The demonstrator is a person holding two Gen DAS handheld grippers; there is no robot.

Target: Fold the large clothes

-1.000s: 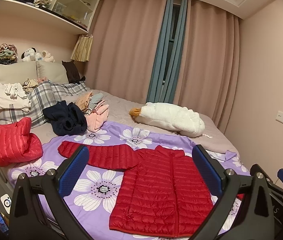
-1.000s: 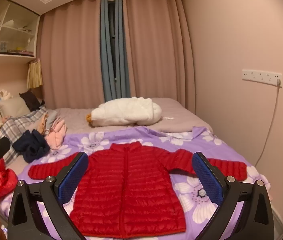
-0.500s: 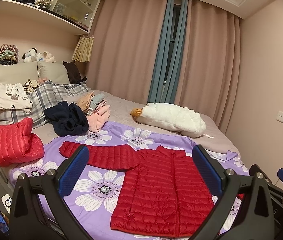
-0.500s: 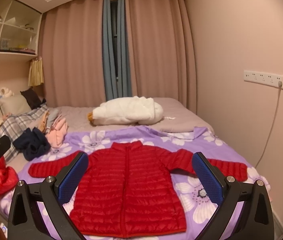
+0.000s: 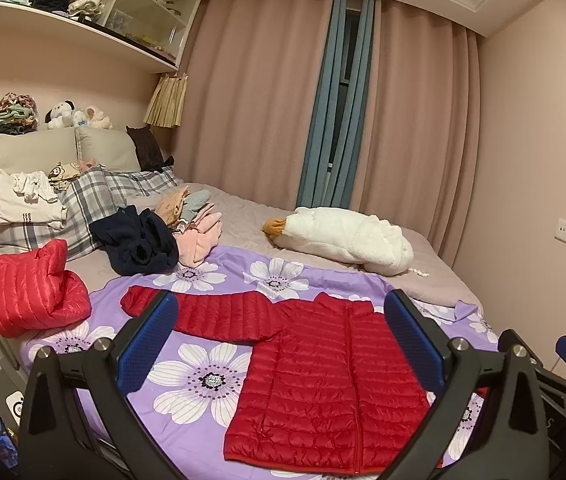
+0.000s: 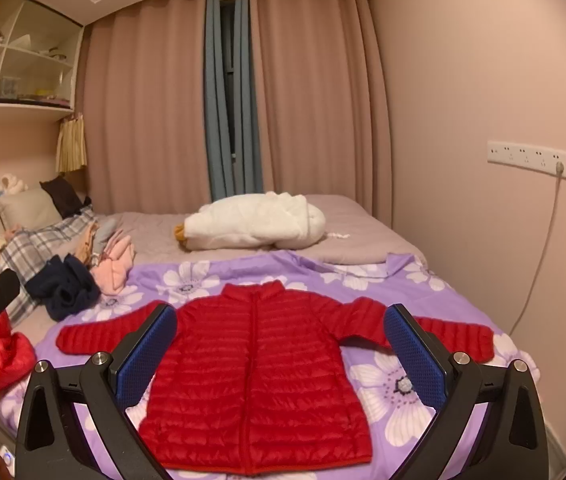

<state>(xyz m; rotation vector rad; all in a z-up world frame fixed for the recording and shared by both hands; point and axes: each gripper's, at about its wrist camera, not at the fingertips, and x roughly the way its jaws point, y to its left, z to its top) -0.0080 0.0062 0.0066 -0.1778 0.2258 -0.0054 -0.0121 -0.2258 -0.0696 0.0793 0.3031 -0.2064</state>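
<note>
A red quilted puffer jacket [image 6: 259,376] lies flat and zipped on a purple floral sheet [image 6: 403,392], both sleeves spread out sideways. It also shows in the left wrist view [image 5: 331,384]. My right gripper [image 6: 281,350] is open and empty, hovering above the jacket's body near the bed's front edge. My left gripper [image 5: 281,344] is open and empty, hovering above the left sleeve and the jacket's left side. Part of the right gripper's frame shows at the left wrist view's right edge.
A second red puffer garment [image 5: 31,292] sits bunched at the bed's left edge. A navy garment [image 5: 139,244], a pink clothes pile [image 5: 199,236] and a white plush goose [image 5: 343,240] lie farther back. Plaid pillows [image 5: 79,208] stand by the headboard. A wall runs along the right.
Both grippers have drifted slightly back and up, so the jacket sits a little lower in each view. Nothing has been grasped; the jacket has not moved.
</note>
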